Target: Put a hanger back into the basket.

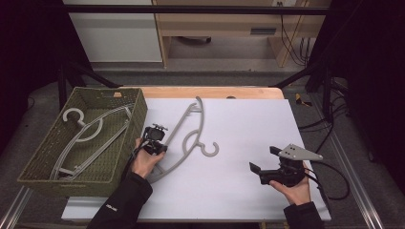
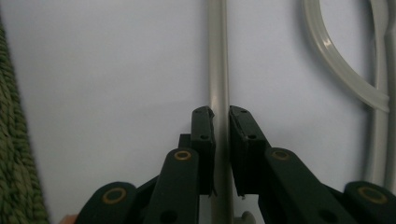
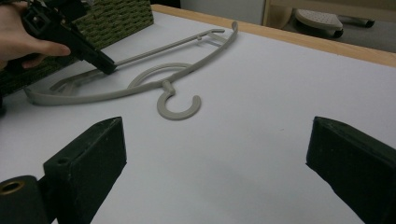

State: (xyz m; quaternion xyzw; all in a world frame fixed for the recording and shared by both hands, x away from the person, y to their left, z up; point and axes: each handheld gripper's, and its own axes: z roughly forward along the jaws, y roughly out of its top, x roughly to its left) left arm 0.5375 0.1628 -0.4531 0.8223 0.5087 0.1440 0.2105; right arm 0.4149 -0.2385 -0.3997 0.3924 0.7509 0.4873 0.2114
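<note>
Clamped on the straight bottom bar of the grey plastic hanger [image 2: 218, 70], the left gripper [image 2: 221, 122] has its jaws drawn almost together, the pads pressing the thin bar from both sides in the left gripper view. That bar runs straight up the middle of that frame, in line with the jaws, so the grip sits across the hanger's long axis. In the high view the hanger [image 1: 187, 138] lies flat on the white sheet [image 1: 248, 124] at centre, its length slanting from lower left to upper right, its hook curling toward the lower right. The left gripper [image 1: 154, 143] holds it at its left side, just right of the green woven basket [image 1: 126, 143] at the frame's left, where another hanger [image 1: 83, 136] already lies. So the basket is just beside the holding hand, probably a short lift leftward. Well apart at lower right, the right gripper [image 1: 264, 160] hovers with jaws spread wide, holding nothing.
</note>
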